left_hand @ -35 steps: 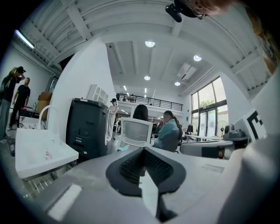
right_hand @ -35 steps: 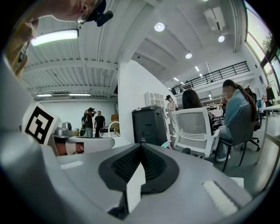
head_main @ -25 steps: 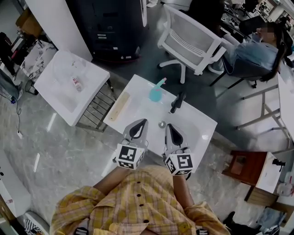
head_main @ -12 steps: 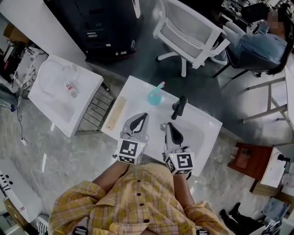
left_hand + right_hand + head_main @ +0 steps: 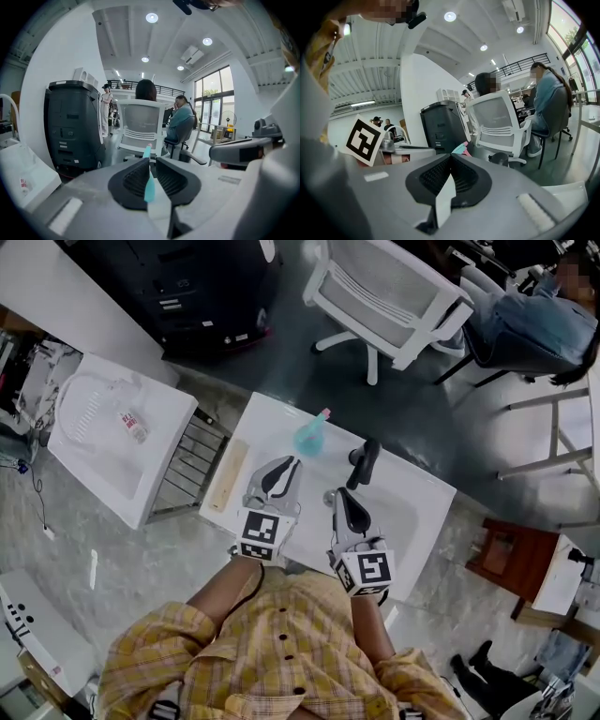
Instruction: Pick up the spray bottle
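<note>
Left hand-held gripper (image 5: 289, 465), with its square-marker cube nearest the wearer, reaches over the near edge of the white tabletop (image 5: 412, 507). A pale wooden strip (image 5: 228, 474) lies along the tabletop's left margin, just left of it. In the left gripper view, the left hand-held gripper (image 5: 152, 160) is released: its jaws are opening, parted by a narrow slit, and the pads press on nothing. The spray bottle (image 5: 149, 185) appears through that slit as a teal sliver, farther off and untouched.

From the head view, the spray bottle (image 5: 311, 435) is teal with a pink nozzle tip. It stands on the far part of the tabletop, ahead of the left hand-held gripper and apart from it. A small round silvery item (image 5: 330, 495) rests near the tabletop's middle, just beside the tip of the right hand-held gripper (image 5: 340, 493).

In the right gripper view, the right hand-held gripper (image 5: 451, 155) is clenched, its jaw tips meeting with nothing held. The spray bottle (image 5: 461, 149) shows just above and right of the tips, beyond them.

A black elongated object (image 5: 364, 460) lies on the tabletop ahead of the right hand-held gripper and right of the bottle. Beyond the tabletop stands a white office chair (image 5: 394, 296). At far right, a seated person (image 5: 534, 320) occupies another chair.
</note>
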{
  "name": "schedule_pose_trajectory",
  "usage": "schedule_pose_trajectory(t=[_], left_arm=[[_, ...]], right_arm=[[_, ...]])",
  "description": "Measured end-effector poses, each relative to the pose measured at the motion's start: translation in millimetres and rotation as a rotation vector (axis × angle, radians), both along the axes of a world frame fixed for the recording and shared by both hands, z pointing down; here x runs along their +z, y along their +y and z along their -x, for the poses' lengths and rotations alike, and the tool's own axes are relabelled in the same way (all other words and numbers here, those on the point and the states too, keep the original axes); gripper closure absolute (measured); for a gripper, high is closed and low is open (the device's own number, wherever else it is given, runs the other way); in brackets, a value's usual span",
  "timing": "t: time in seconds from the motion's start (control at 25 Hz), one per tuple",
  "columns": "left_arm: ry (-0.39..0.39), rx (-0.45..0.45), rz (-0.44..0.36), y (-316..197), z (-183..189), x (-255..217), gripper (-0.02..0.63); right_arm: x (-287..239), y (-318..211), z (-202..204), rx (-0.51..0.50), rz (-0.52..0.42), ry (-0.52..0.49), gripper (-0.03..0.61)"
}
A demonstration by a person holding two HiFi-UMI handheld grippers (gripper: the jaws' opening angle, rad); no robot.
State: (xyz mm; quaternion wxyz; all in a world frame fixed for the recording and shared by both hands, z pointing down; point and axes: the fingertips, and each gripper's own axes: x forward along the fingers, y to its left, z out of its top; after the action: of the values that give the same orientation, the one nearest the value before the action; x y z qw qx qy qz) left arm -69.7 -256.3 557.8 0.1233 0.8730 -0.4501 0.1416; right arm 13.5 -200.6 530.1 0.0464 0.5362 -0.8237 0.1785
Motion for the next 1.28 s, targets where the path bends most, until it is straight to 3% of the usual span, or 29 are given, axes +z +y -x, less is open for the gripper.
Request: schedule_pose_trajectory(t=[0.16, 0.72, 1.28], left_arm=[[-0.012, 0.010, 0.027, -16, 0, 14, 0.545], [-0.071, 0.057, 0.030, -47, -15, 39, 0.497], [-0.077, 0.079, 0.028, -62, -19, 53, 0.499]], right_arm=[[3, -7, 4, -0.008, 0.008, 0.004, 0.581], [22, -15, 6, -0.007, 0.051, -0.008, 0.580], [29, -15, -4, 0.017, 0.069, -0.006, 0.578]])
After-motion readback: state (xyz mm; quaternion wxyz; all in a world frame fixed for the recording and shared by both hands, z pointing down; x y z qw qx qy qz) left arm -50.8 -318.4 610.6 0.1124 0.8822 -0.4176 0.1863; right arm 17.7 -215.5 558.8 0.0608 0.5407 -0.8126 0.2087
